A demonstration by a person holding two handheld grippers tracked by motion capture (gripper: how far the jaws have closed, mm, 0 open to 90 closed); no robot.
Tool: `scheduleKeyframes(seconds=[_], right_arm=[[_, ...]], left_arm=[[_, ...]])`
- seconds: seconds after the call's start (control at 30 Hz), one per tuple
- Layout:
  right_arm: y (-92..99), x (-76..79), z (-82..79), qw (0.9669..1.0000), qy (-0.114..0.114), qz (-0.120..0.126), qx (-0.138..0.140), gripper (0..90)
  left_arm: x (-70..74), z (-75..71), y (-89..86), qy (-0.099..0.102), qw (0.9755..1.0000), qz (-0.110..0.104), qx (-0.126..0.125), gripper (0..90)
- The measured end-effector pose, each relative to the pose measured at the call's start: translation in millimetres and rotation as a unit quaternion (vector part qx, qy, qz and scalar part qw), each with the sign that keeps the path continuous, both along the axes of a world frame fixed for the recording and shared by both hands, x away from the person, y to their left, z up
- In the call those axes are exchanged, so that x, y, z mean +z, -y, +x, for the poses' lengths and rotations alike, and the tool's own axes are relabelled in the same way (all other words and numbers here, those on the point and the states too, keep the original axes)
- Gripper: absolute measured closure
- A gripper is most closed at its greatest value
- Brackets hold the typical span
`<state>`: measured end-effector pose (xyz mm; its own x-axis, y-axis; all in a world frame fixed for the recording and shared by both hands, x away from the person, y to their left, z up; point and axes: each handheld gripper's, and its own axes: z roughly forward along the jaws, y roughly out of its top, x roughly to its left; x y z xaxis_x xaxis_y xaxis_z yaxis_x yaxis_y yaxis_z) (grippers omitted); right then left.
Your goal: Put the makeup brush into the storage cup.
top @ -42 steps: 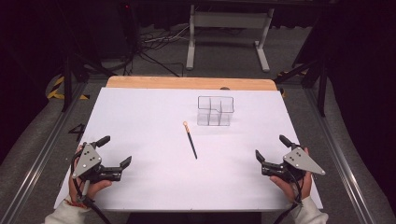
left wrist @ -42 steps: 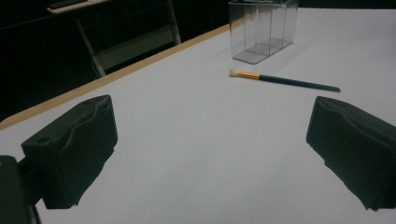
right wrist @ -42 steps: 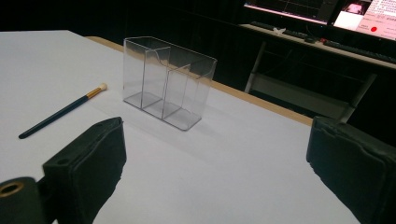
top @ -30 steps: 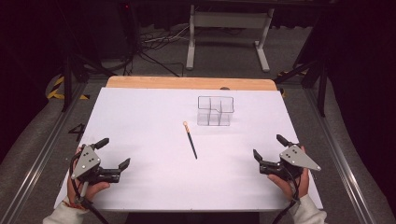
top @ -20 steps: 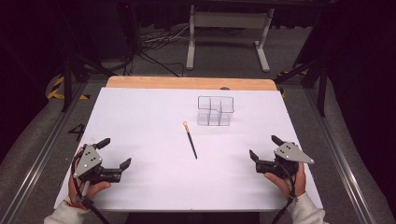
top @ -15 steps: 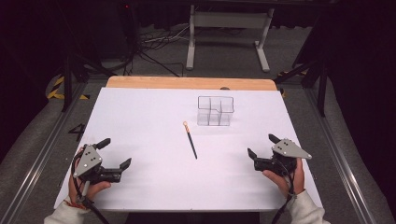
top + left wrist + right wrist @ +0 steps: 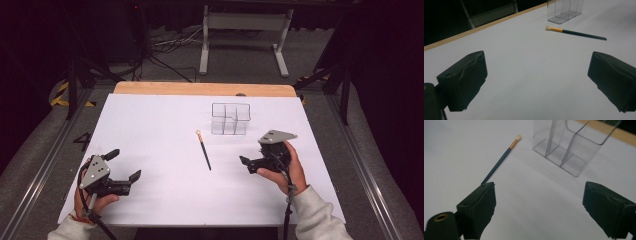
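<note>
Two tools over the white desk, right tool point(image 7: 248, 164) wide, jaws just closing slightly, empty, near the slim dark-handled, gold-ferruled makeup brush point(image 7: 204, 150), left tool point(image 7: 124, 165) wide by the near left corner, clear plastic divided organiser point(image 7: 230, 118) toward the far edge.

A white table point(image 7: 150, 125) stands on grey floor point(image 7: 35, 160); beyond, perhaps a metal stand point(image 7: 243, 22).

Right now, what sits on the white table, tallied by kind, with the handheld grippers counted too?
Makeup brush: 1
Clear divided organizer: 1
Handheld grippers: 2, left gripper and right gripper
Total: 4
</note>
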<state>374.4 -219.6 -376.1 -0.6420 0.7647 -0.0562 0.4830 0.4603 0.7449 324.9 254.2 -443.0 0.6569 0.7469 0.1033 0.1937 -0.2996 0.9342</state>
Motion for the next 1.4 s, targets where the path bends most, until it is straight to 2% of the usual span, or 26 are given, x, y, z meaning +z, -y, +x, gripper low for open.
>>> scheduleKeyframes(seconds=[0.03,0.1,0.17,0.2,0.27,0.3,0.4,0.43,0.47,0.53,0.6,0.67,0.73,0.8,0.83,0.87,0.93,0.97,1.07,1.2,1.33,1.4], right_arm=[[-6.4,1.8,6.0,0.9998,-0.02,0.005,-0.004,15.0],[-17.1,4.7,15.8,0.9987,-0.05,-0.012,-0.004,14.7],[-28.3,9.6,26.1,0.9976,-0.066,-0.013,-0.014,17.9],[-34.7,11.0,32.0,0.9963,-0.083,-0.019,-0.015,17.6],[-50.1,12.7,42.7,0.9938,-0.109,-0.022,-0.011,18.7],[-55.7,12.6,45.9,0.993,-0.113,-0.031,-0.009,18.3],[-77.5,8.9,58.8,0.9875,-0.152,-0.043,0.005,19.9],[-87.9,5.5,65.8,0.9842,-0.168,-0.055,0.009,19.7],[-94.2,3.0,70.6,0.9811,-0.185,-0.056,0.014,20.0],[-107.9,-1.4,80.9,0.9779,-0.192,-0.082,0.014,21.7],[-117.6,-5.3,88.9,0.9744,-0.205,-0.09,0.015,23.0],[-128.2,-10.3,96.4,0.9731,-0.206,-0.103,0.004,29.5],[-138.8,-17.8,102.6,0.9678,-0.227,-0.108,0.014,31.9],[-149.1,-24.8,106.4,0.9655,-0.227,-0.127,0.015,38.3],[-153.9,-28.3,108.1,0.9628,-0.233,-0.136,0.022,39.4],[-157.6,-32.0,111.3,0.9616,-0.238,-0.135,0.019,45.8],[-160.8,-36.8,115.8,0.9596,-0.239,-0.146,0.025,51.4],[-162.3,-38.5,117.6,0.9589,-0.243,-0.146,0.018,57.4],[-162.4,-45.6,123.4,0.9548,-0.251,-0.157,0.02,64.6],[-158.4,-46.1,125.9,0.9563,-0.239,-0.166,0.023,80.8],[-154.7,-46.8,125.2,0.9586,-0.23,-0.165,0.03,83.7],[-152.5,-47.5,122.0,0.9618,-0.216,-0.163,0.04,83.8]], left_arm=[[-0.3,0.2,0.1,-0.001,1.0,0.0,-0.001,3.0],[-0.7,0.3,0.4,-0.002,1.0,0.002,0.001,3.0],[-1.0,0.3,0.6,-0.005,1.0,0.0,-0.002,3.1],[-1.0,0.3,0.8,-0.005,1.0,0.001,-0.002,3.1],[-0.9,0.3,0.7,-0.006,1.0,0.001,-0.003,3.1],[-0.9,0.4,0.7,-0.005,1.0,0.003,-0.002,3.1],[-1.1,1.0,0.7,-0.007,1.0,0.003,-0.006,3.3],[-1.2,1.0,0.5,-0.01,0.9999,0.003,-0.007,3.4],[-1.6,1.1,0.7,-0.012,0.9999,0.002,-0.007,3.4],[-2.2,1.5,0.4,-0.012,0.9999,0.004,-0.009,3.5],[-2.4,1.7,-0.4,-0.015,0.9998,0.003,-0.011,3.5],[-2.5,2.0,-1.1,-0.016,0.9998,0.003,-0.012,3.5],[-2.9,2.3,-1.6,-0.018,0.9998,0.002,-0.013,3.7],[-3.4,2.6,-1.7,-0.019,0.9997,-0.001,-0.016,3.7],[-3.5,2.9,-1.7,-0.019,0.9997,0.001,-0.013,3.9],[-3.5,2.9,-1.7,-0.019,0.9997,0.001,-0.013,4.1],[-3.6,3.1,-1.4,-0.022,0.9996,0.002,-0.015,4.3],[-3.7,2.9,-1.5,-0.021,0.9996,0.0,-0.017,4.3],[-3.7,2.9,-1.3,-0.022,0.9996,0.0,-0.019,4.3],[-4.5,3.5,-0.7,-0.027,0.9993,0.001,-0.024,4.2],[-4.9,3.7,-0.7,-0.028,0.9993,-0.002,-0.023,3.0],[-4.7,3.9,-1.8,-0.029,0.9993,-0.003,-0.023,3.1]])
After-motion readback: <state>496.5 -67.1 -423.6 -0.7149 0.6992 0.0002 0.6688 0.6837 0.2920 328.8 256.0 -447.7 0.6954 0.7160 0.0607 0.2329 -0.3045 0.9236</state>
